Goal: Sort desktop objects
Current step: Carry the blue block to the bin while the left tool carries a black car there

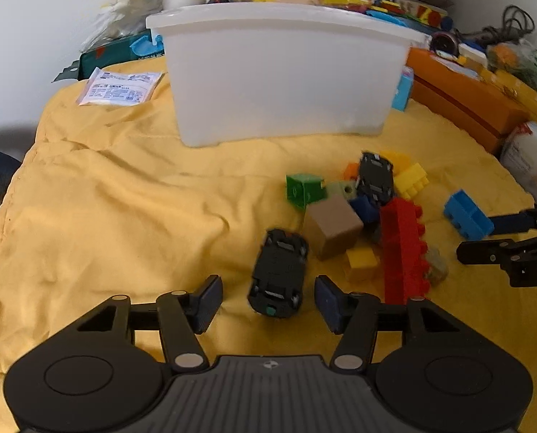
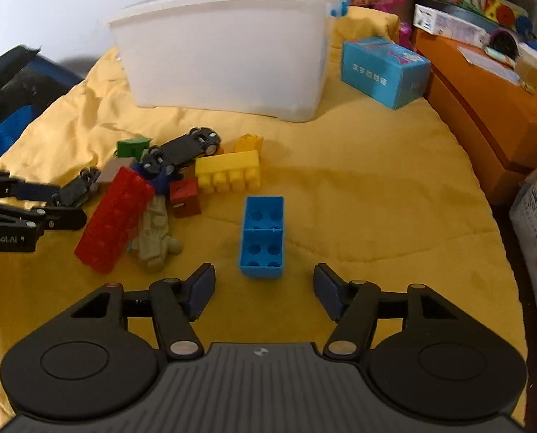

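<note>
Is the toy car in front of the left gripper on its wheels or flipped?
Flipped. The car lies underside up on the yellow cloth: its flat black chassis and wheels face the camera, just ahead of the open left gripper.

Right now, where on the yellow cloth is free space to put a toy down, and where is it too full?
Free: the yellow cloth left of the toy pile, in front of the white bin; also the patch between the blue brick and the orange boxes. Crowded: the toy pile of bricks and cars, and the far edge behind the bin.
</note>
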`<state>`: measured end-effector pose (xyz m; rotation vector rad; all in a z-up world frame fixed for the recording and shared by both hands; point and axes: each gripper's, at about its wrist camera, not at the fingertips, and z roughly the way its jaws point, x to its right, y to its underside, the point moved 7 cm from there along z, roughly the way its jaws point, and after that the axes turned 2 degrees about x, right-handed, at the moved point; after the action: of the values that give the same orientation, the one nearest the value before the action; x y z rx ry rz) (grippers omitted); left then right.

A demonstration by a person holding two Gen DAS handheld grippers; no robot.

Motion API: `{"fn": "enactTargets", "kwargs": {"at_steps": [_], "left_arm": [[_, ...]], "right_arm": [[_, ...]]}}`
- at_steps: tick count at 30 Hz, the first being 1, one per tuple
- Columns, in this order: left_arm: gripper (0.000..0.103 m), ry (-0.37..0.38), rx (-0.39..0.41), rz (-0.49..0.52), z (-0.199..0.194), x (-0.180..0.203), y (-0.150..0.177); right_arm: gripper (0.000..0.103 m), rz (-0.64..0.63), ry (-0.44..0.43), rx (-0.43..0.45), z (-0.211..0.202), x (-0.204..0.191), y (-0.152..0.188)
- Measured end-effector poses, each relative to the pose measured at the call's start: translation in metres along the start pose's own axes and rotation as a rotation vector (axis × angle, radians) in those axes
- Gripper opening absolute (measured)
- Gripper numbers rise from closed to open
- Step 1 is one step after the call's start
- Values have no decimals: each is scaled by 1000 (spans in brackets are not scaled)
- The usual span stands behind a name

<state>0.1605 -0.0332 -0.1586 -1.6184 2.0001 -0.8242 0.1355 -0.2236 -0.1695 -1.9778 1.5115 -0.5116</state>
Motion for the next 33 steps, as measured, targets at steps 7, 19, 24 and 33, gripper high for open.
{"fn": "enactTargets", "kwargs": {"at_steps": [7,19,24,33], "left_arm": [[35,15,14,20,11,8,-5],[32,14,102,-28,-35,2,-26],[33,16,187,-81,-65,-7,-69],[33,0,281,-105,-87,-23,-160]], "right_arm": [[34,-28,11,13,13,-2,-14],[27,-6,-56,113,-27,3,-31],[27,18,-88,201,-51,1,-68],[27,15,-109,336,-73,2,-162]]}}
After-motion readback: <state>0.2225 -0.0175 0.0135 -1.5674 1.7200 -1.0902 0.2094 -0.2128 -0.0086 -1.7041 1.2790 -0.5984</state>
